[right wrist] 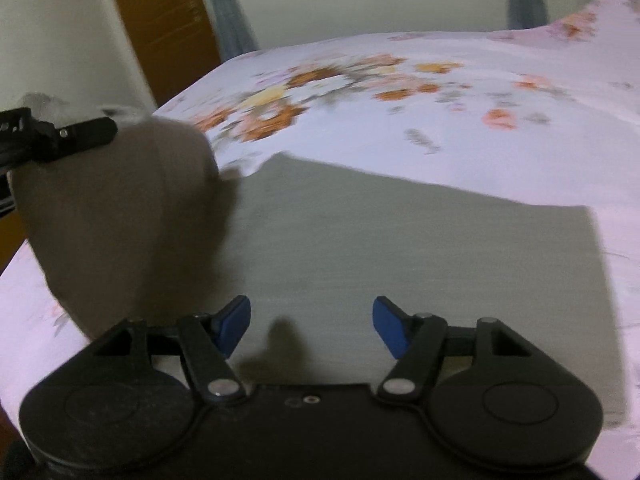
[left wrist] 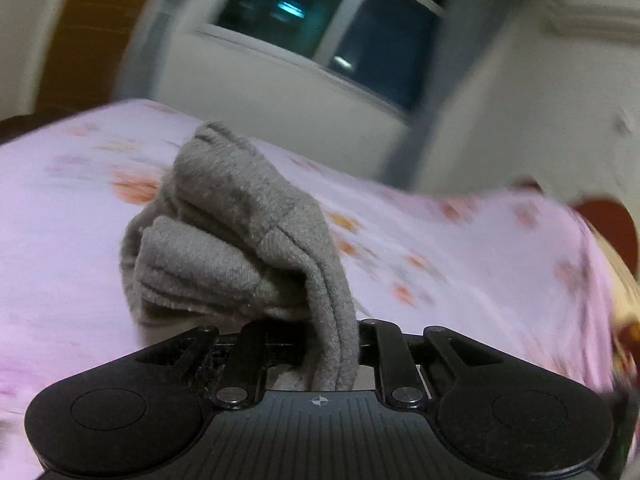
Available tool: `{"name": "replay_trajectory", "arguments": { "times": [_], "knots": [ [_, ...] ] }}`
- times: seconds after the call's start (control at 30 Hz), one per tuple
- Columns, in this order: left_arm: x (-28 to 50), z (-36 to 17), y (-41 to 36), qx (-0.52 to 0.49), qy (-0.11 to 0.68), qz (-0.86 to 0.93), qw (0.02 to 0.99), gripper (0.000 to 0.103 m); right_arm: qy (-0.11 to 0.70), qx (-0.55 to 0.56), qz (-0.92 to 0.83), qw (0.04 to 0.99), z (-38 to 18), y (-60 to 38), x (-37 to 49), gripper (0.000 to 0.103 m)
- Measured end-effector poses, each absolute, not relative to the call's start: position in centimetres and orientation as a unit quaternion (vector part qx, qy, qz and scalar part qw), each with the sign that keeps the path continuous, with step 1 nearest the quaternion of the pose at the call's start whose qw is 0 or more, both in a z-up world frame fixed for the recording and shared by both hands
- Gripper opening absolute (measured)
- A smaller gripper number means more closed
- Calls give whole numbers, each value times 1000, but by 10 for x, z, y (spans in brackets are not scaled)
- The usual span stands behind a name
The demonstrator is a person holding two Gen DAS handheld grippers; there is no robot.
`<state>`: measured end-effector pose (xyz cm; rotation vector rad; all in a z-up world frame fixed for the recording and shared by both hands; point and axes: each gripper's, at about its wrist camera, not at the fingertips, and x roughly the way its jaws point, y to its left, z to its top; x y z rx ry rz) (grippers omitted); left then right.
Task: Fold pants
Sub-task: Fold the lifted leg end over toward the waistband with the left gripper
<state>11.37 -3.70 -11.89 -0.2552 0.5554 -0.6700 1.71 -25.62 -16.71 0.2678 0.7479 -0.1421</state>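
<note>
Behind our grippers stands a pale wall with a brown door [right wrist: 160, 20] at the left and a dark window [left wrist: 320, 28] further right, all smeared by motion blur. Below it lies the bed, covered by a lilac sheet [right wrist: 440, 128] printed with orange flowers.

In the right wrist view, our left gripper [right wrist: 96, 130] enters from the left edge, well to the left of our right jaws and above them in the picture. From it hangs a lifted part of the grey pants [right wrist: 360, 240], blurred, draping down to the sheet.

In the left wrist view, our left gripper [left wrist: 316, 328] has its jaws pressed together on the pants [left wrist: 240, 232]. Bunched cloth fills the gap between them; one fold runs back through the jaws toward the camera, and the rest heaps up just ahead of the tips, raised off the sheet [left wrist: 460, 248].

Further right, our right gripper [right wrist: 311, 326] has its jaws spread, nothing between the blue pads [right wrist: 234, 322]. The flat part of the pants lies on the bed right under and ahead of these jaws, reaching out to the right, its far edge straight against the flowered sheet. We cannot tell whether the pads touch the cloth.
</note>
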Motion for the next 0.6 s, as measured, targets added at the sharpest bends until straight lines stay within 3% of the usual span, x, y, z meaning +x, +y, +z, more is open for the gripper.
{"name": "replay_trajectory", "arguments": {
  "times": [0.17,0.4,0.6],
  "knots": [
    [79,-138,-123,-27,319,-379,868,17,353,157,-126,914,-164,-310,-19,68],
    [50,-151,-172,75,359,-367,855,43,360,208,-142,899,-181,-349,-55,69],
    [28,-136,-171,84,357,-370,854,48,347,219,-130,903,-177,-348,-62,71]
  ]
}}
